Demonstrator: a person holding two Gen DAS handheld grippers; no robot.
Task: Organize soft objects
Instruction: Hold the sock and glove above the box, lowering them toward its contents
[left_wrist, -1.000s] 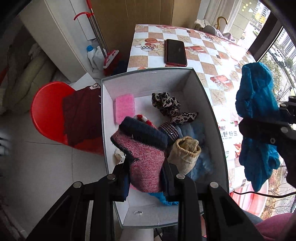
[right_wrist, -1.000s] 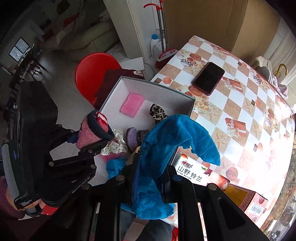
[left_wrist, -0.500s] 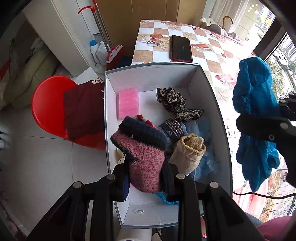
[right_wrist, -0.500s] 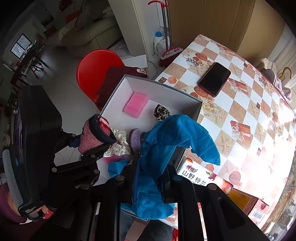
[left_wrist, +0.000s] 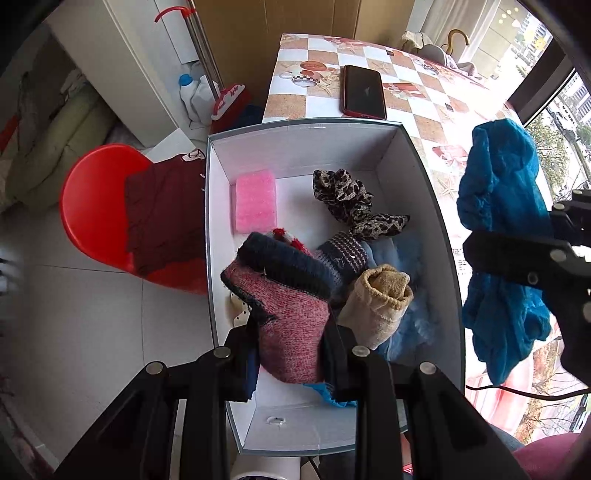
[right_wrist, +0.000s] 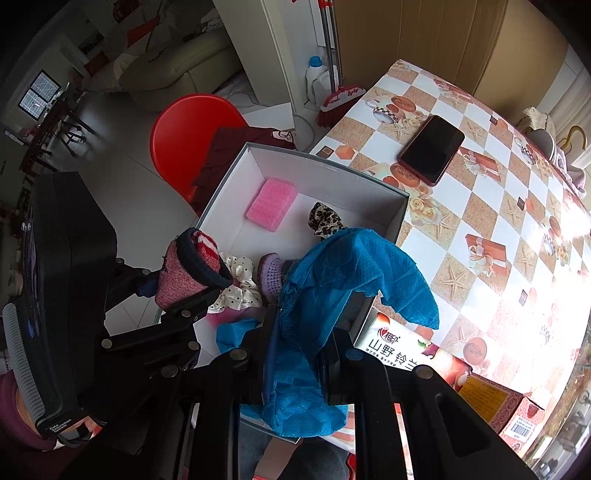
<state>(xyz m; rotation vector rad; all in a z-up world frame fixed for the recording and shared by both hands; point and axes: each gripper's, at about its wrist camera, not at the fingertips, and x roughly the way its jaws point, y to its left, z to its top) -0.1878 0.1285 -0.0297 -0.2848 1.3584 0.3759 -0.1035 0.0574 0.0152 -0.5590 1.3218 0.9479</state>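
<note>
While clamped in left tongs (left_wrist: 290, 345), pink knit sock (left_wrist: 284, 317) upright, cuff up; right tongs (right_wrist: 295, 341) clenched on hanging blue cloth (right_wrist: 332, 280).

Right gripper (right_wrist: 295, 354) clamping blue cloth (right_wrist: 332, 273) above white box (right_wrist: 332, 177), phone (right_wrist: 432, 149) beyond

Pink-knit sock (left_wrist: 291, 325), leopard-print scrunchie (left_wrist: 351, 203)

Your table (right_wrist: 491, 221), under a checkered cloth, carries the open white box (left_wrist: 295, 147) at its near left corner, a dark phone (right_wrist: 432, 149) past the box toward the far edge, and printed cartons (right_wrist: 417, 354) along the near edge.
</note>
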